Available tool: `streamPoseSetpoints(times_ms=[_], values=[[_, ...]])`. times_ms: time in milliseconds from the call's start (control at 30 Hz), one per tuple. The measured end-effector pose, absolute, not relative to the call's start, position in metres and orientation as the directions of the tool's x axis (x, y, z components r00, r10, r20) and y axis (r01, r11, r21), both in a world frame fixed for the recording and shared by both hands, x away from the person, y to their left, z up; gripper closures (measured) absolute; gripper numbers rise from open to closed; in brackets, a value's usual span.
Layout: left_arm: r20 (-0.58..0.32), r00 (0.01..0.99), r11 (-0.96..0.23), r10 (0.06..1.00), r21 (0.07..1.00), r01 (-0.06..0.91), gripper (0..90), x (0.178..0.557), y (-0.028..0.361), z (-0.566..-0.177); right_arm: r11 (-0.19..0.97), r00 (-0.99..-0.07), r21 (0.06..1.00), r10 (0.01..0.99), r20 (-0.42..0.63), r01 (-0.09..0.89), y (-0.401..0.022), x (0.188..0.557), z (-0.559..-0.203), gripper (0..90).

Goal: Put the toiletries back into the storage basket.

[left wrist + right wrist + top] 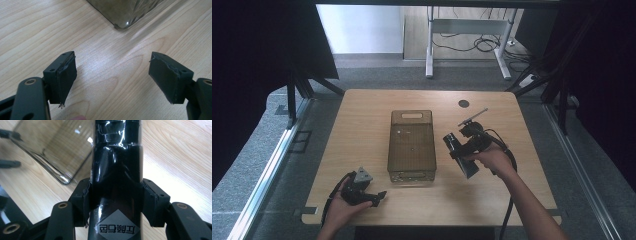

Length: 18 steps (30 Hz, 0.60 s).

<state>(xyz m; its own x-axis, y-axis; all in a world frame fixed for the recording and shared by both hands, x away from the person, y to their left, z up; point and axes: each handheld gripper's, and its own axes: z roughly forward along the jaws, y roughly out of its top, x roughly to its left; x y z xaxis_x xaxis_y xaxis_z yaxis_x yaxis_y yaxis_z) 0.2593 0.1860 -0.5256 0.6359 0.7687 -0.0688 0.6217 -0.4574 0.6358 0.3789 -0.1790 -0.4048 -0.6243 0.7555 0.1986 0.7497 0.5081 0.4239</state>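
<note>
Right gripper (460, 150) clamped on a black bottle (116, 175), pads pressing both sides, held off the table (362, 115) just right of the clear bin (411, 145). Pickup looks done; carrying it over and dropping it in is left, I'd guess, since the bin seems empty. Left gripper (373, 198) sits at the near left edge beside the bin's near corner, jaws wide open, nothing between them
</note>
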Motion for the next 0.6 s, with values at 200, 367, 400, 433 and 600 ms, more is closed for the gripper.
streamPoseSetpoints(times_ms=[200,367,400,433,600], values=[[-0.069,0.637,-0.458,0.768,0.636,0.622,22.8,0.259,0.186,-0.526,0.508,-0.631,0.426,0.742,0.226,0.749,-0.165,0.382,-0.407,46.7],[-0.073,0.635,-0.454,0.769,0.638,0.622,22.8,0.259,0.186,-0.526,0.520,-0.643,0.427,0.733,0.221,0.740,-0.155,0.383,-0.404,46.7],[-0.073,0.636,-0.454,0.768,0.638,0.622,22.8,0.259,0.186,-0.526,0.521,-0.645,0.429,0.732,0.221,0.738,-0.154,0.384,-0.403,46.7],[-0.073,0.636,-0.454,0.768,0.638,0.622,22.7,0.259,0.186,-0.526,0.520,-0.645,0.430,0.730,0.224,0.738,-0.153,0.384,-0.402,46.7],[-0.071,0.638,-0.455,0.767,0.641,0.619,22.7,0.259,0.186,-0.525,0.505,-0.635,0.427,0.730,0.252,0.750,-0.142,0.389,-0.394,46.8]])
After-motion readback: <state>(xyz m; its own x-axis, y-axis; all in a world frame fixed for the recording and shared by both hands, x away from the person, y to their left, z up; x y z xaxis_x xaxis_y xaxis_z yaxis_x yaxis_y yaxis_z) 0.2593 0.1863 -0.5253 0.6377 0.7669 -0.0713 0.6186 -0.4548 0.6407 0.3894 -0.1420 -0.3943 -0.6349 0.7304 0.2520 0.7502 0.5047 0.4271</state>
